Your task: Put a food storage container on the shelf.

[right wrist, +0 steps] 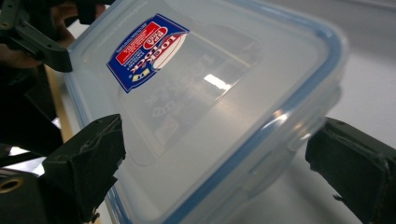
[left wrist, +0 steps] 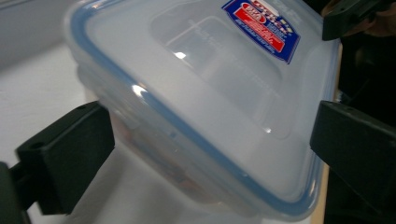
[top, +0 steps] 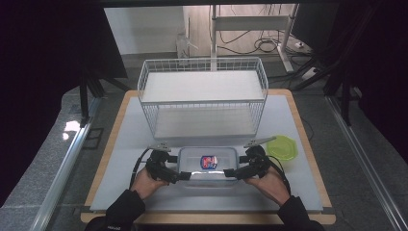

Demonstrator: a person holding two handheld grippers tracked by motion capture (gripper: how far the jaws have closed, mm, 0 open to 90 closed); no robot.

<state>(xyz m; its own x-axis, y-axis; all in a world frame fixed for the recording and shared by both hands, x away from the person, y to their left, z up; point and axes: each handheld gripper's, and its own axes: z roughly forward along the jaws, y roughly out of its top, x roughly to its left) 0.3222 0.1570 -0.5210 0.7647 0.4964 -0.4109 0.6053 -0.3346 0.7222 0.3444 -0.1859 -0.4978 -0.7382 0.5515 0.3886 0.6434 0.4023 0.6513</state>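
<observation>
A clear plastic container point(top: 208, 166) with a blue-rimmed lid and a red and blue label rests on the white table top, near its front edge. My left gripper point(top: 180, 175) stands at its left end and my right gripper point(top: 230, 172) at its right end. In the left gripper view, the container's point(left wrist: 201, 93) corner lies between the wide-set jaws of the left gripper point(left wrist: 212, 140). The right gripper point(right wrist: 215, 149) likewise straddles the container point(right wrist: 210, 93), with a small gap at one jaw. Both look open around it.
A white wire basket point(top: 202, 96) with two shelves stands just behind the container. A green bowl point(top: 282, 147) sits to the right, close to my right gripper. The table's wooden edge point(top: 308, 144) runs past the bowl.
</observation>
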